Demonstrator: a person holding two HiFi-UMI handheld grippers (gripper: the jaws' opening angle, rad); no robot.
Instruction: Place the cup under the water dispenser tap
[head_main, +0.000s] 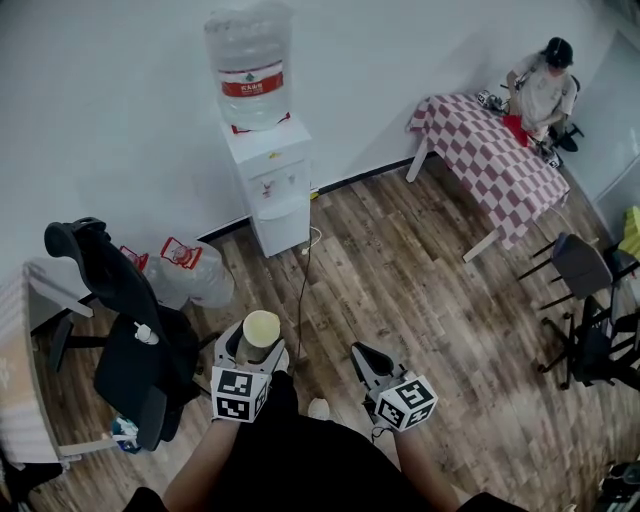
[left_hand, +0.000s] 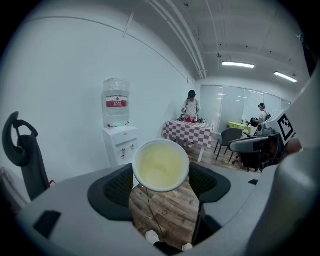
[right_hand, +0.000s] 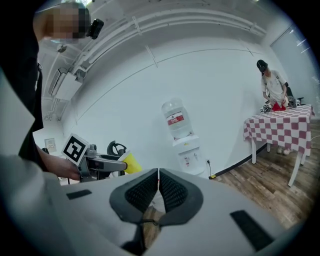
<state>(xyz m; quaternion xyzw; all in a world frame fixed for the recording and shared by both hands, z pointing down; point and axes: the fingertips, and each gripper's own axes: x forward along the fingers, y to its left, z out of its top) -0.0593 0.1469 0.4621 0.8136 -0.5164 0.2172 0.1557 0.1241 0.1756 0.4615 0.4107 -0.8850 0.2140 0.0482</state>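
The white water dispenser (head_main: 272, 185), topped by a clear bottle, is standing against the wall, well apart from the tools. A black office chair (head_main: 130, 320) and a spare bottle (head_main: 190, 280) are sitting to its left, and a cable (head_main: 303, 290) is trailing over the wood floor between. The left tool (head_main: 257, 350), held low before the person, is gripping a pale yellow, white-rimmed cup (left_hand: 160, 165) upright. The right tool (right_hand: 158, 186) is hovering beside it, jaws pressed together on nothing.
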